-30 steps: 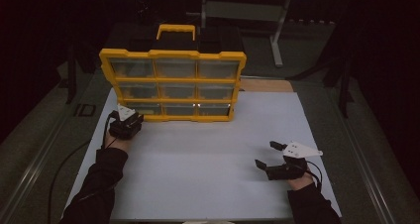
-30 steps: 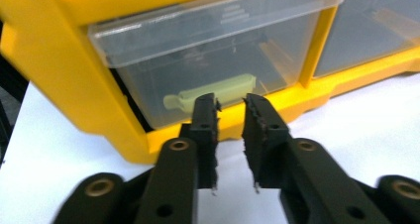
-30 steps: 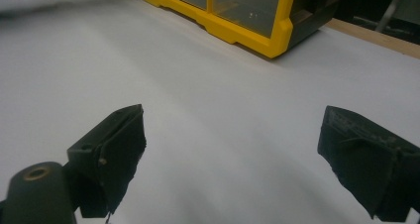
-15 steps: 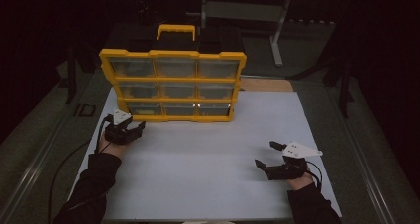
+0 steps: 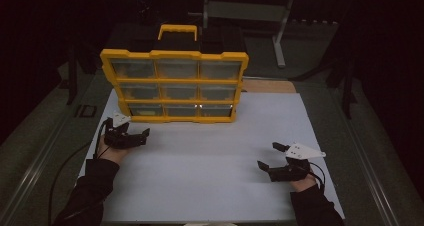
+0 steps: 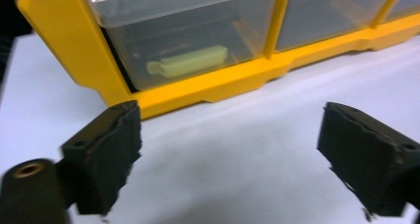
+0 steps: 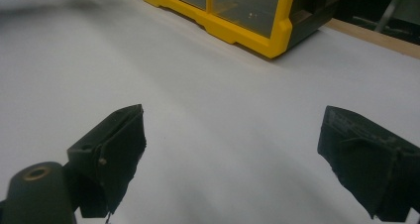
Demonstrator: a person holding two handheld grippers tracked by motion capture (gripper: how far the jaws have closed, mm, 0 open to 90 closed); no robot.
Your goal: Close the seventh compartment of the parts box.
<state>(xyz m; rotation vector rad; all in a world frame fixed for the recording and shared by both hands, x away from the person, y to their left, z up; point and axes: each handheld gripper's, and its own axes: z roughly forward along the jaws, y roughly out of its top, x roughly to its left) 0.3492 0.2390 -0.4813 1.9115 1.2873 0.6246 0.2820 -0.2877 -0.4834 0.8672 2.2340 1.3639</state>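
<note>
A yellow organizer [image 5: 174, 81] with a handle and several clear drawers stands upright at the back of the white sheet [image 5: 215, 151]. My left gripper [image 5: 129, 129] hovers just in front of its lower left corner, open and holding nothing. In the left gripper view the jaws [image 6: 228, 135] are spread wide before the bottom drawer [image 6: 188, 40], which holds a pale green piece [image 6: 190, 60]. My right gripper [image 5: 269, 155] sits low at the right of the sheet, open and holding nothing. The right gripper view has its gripper [image 7: 233, 135] over bare sheet, with the organizer's corner [image 7: 247, 26] farther off.
A wooden strip [image 5: 267, 86] lies behind the organizer's right side. A metal stand [image 5: 282, 31] is at the back. The left gripper's cable [image 5: 65, 171] trails off the table's left side, near a small black fitting [image 5: 86, 111]. The surroundings are dark.
My left gripper has drawn slightly back from the organizer toward the person, and its jaws now look spread wider. The right gripper has stayed put.
</note>
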